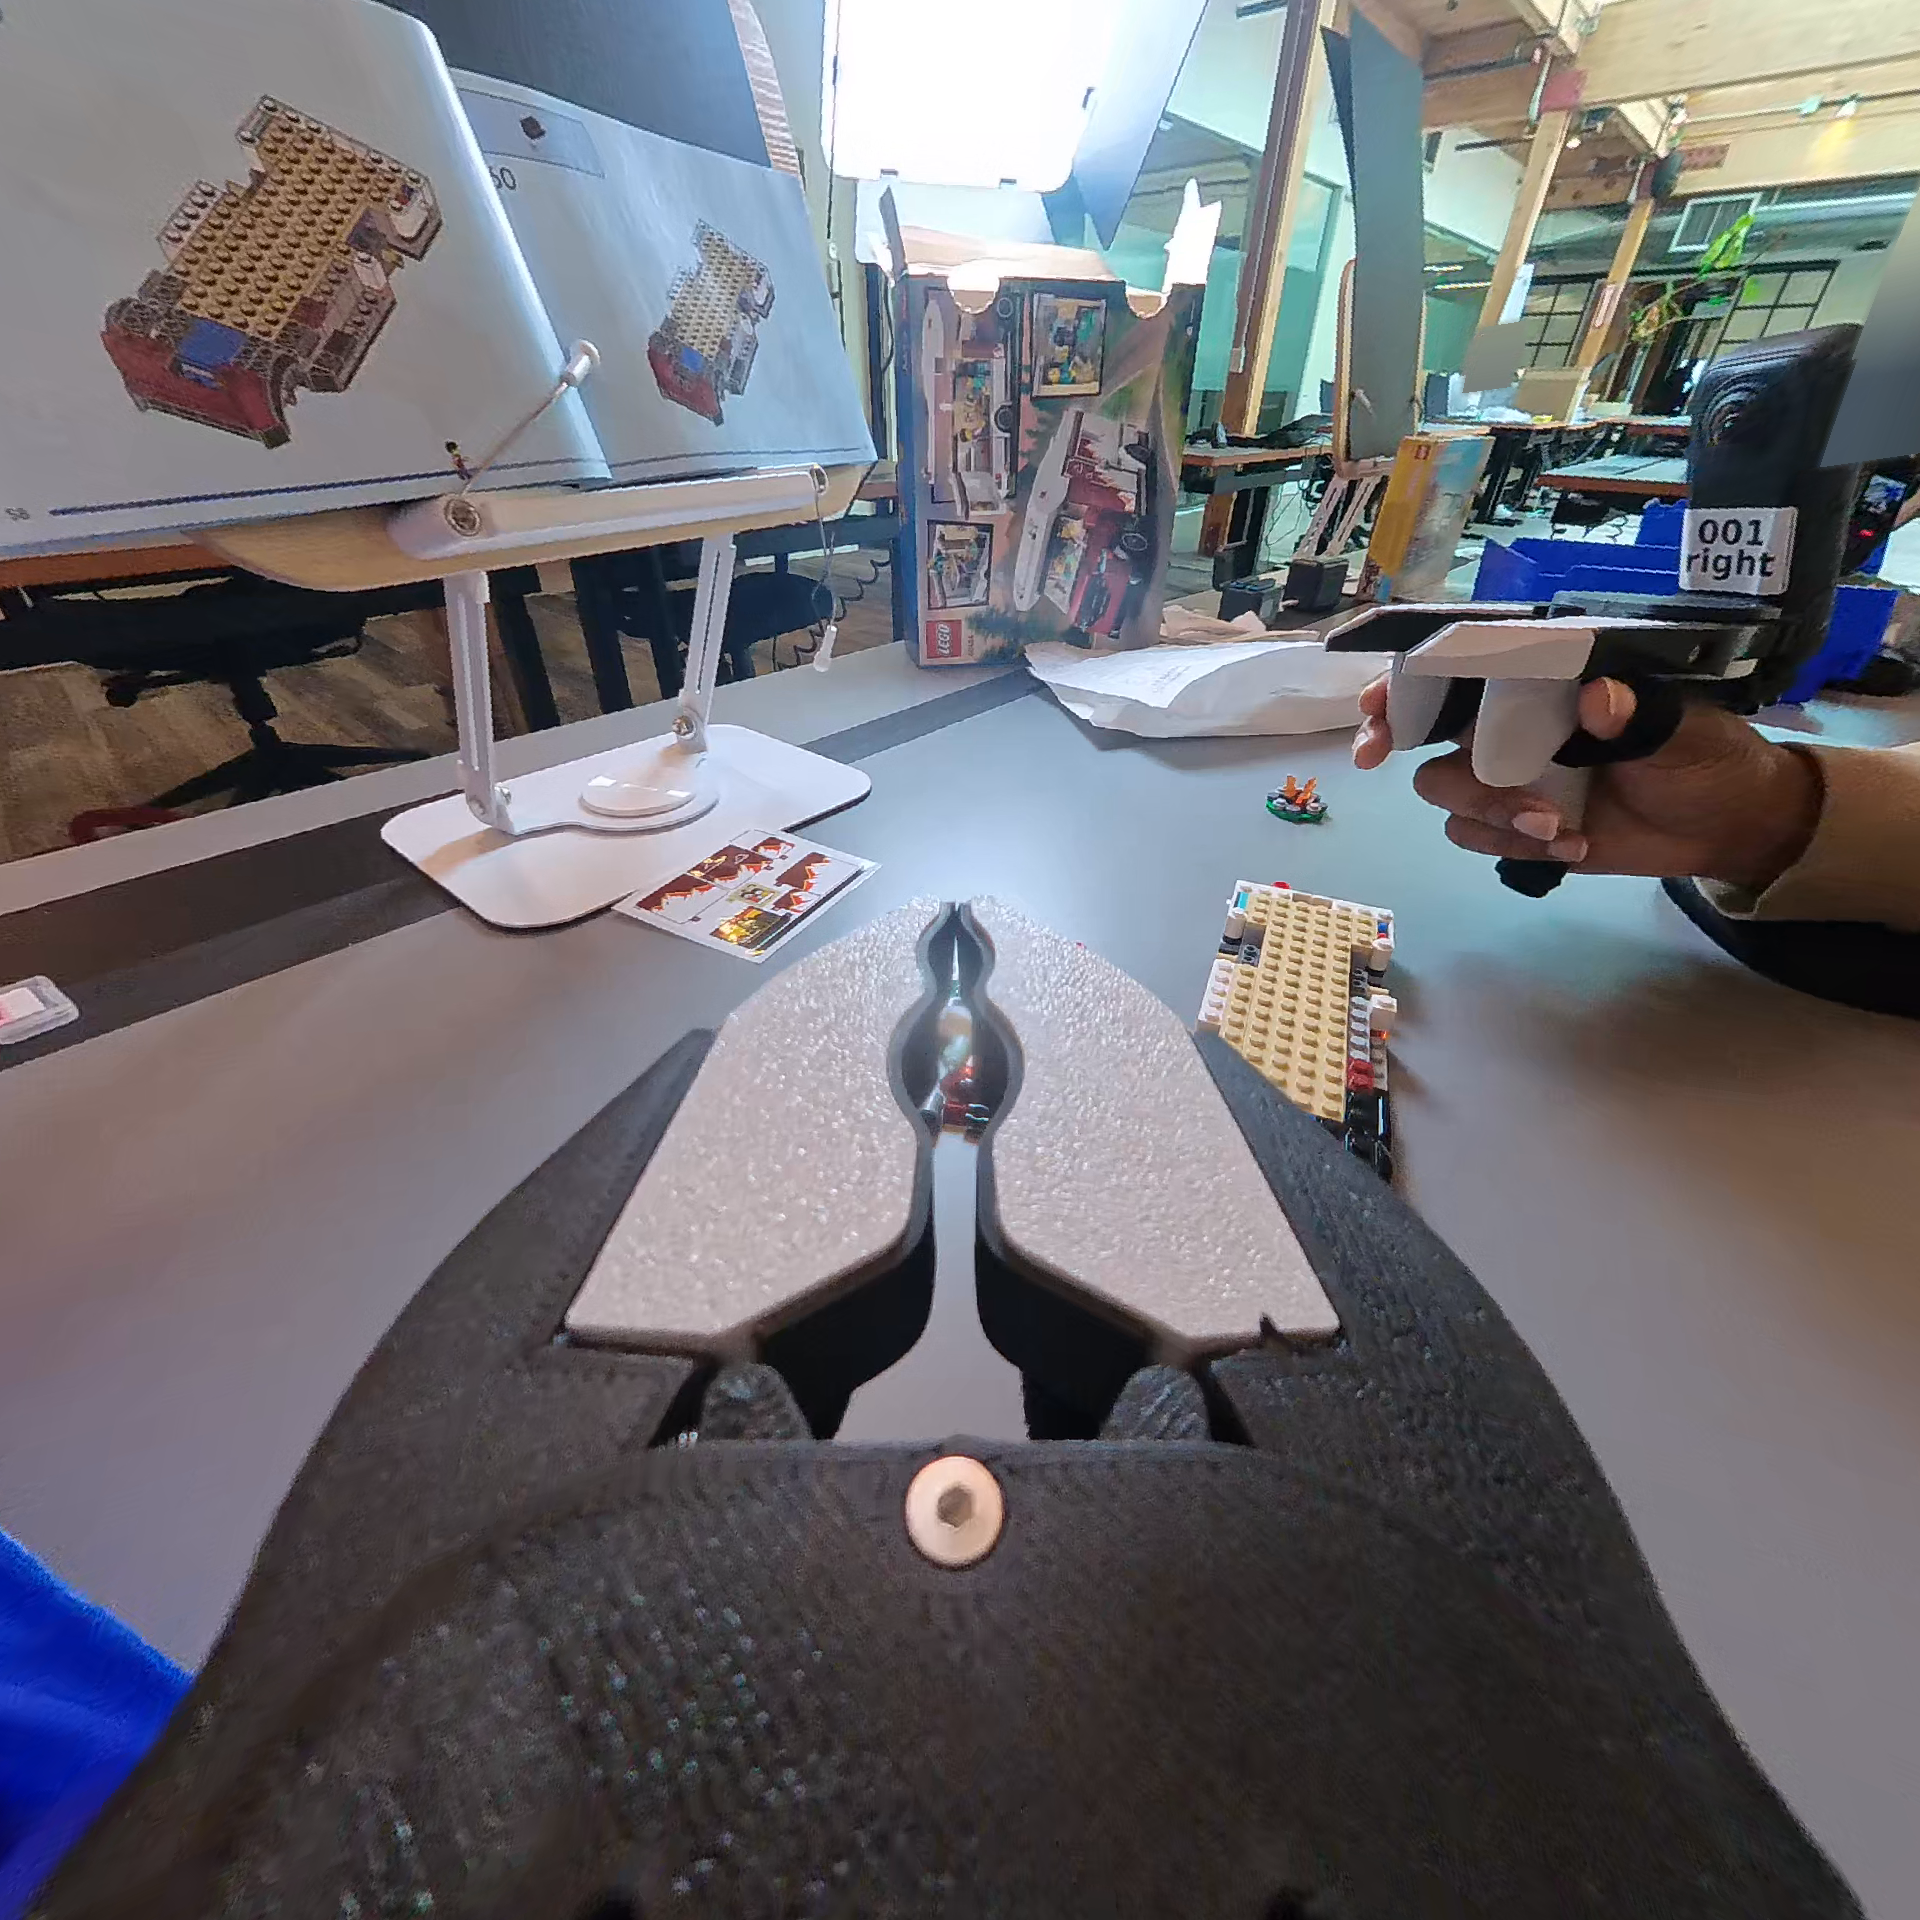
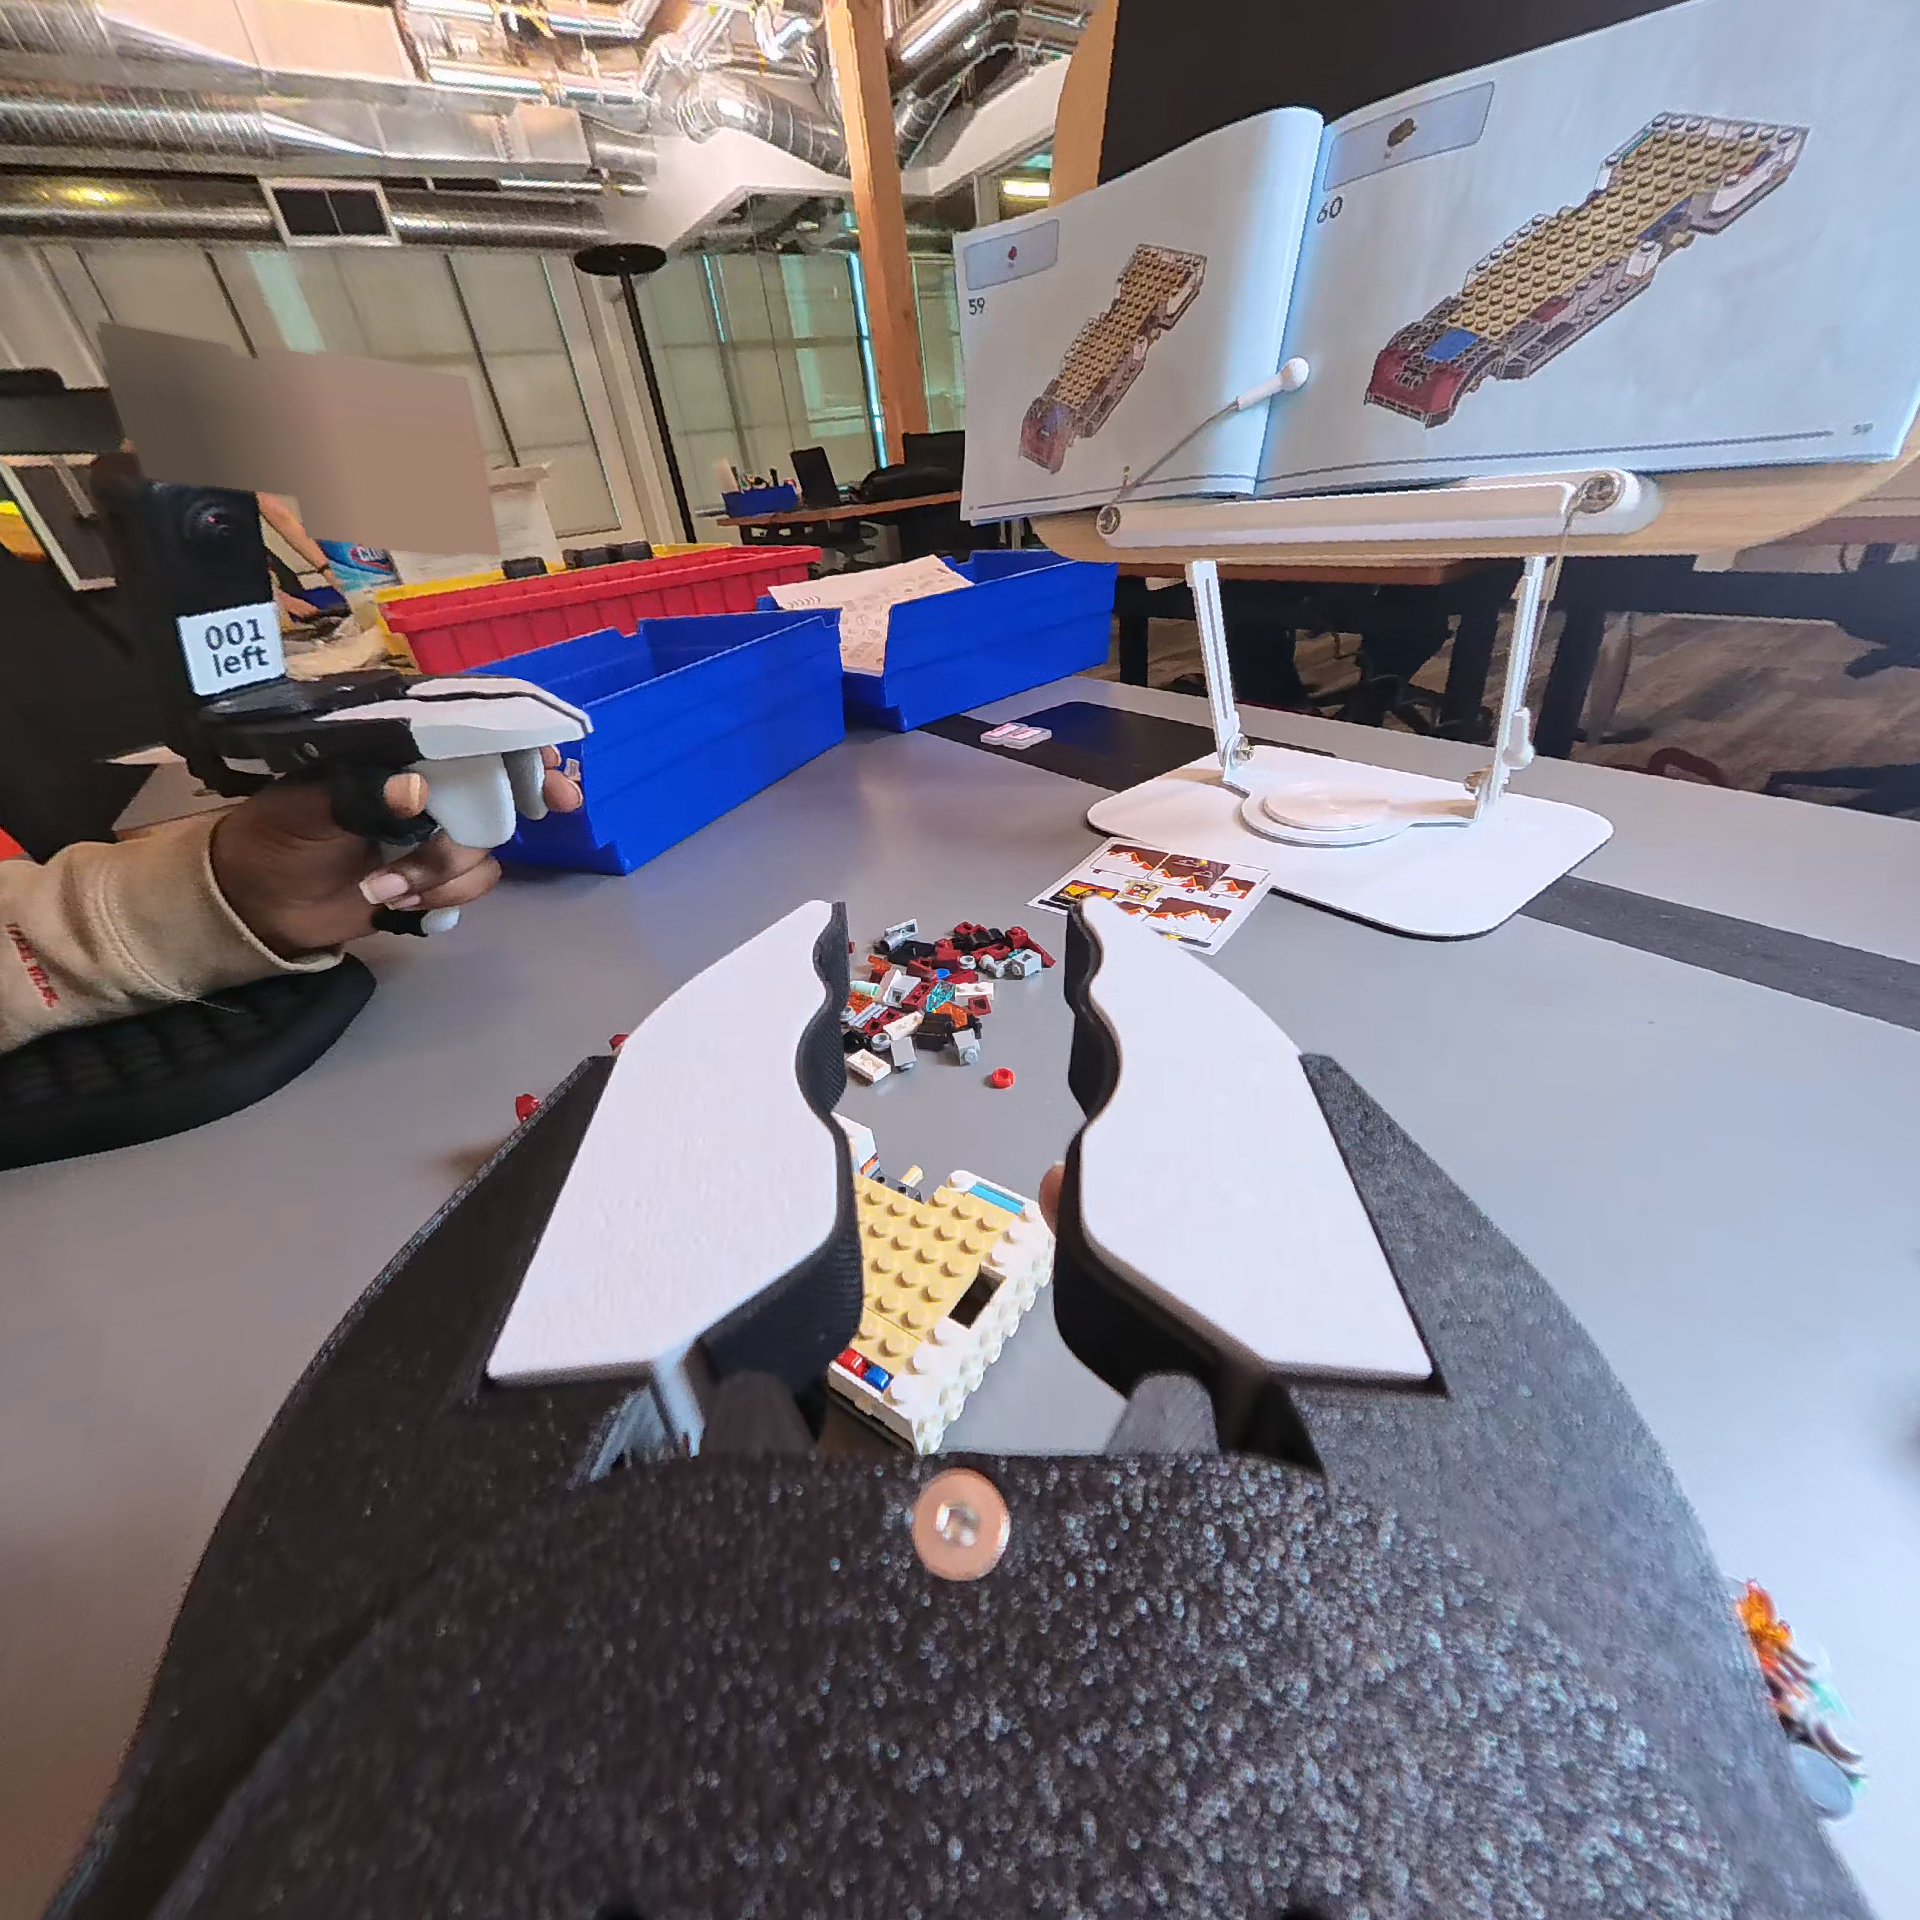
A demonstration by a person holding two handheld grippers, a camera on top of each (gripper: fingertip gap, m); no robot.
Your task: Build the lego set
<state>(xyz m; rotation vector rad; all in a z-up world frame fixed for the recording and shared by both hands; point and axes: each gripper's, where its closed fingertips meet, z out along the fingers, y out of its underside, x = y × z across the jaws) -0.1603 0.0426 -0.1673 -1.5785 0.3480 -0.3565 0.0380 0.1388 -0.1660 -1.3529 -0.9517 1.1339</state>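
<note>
Left tool is clenched, tips meeting, raised off the table. Right tool is released, hovering over the tan build (pads clear of it).

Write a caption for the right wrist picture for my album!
Open tongs hover over a tan brick model, facing a pile of loose bricks.

Grey table, timber posts, windows
</note>
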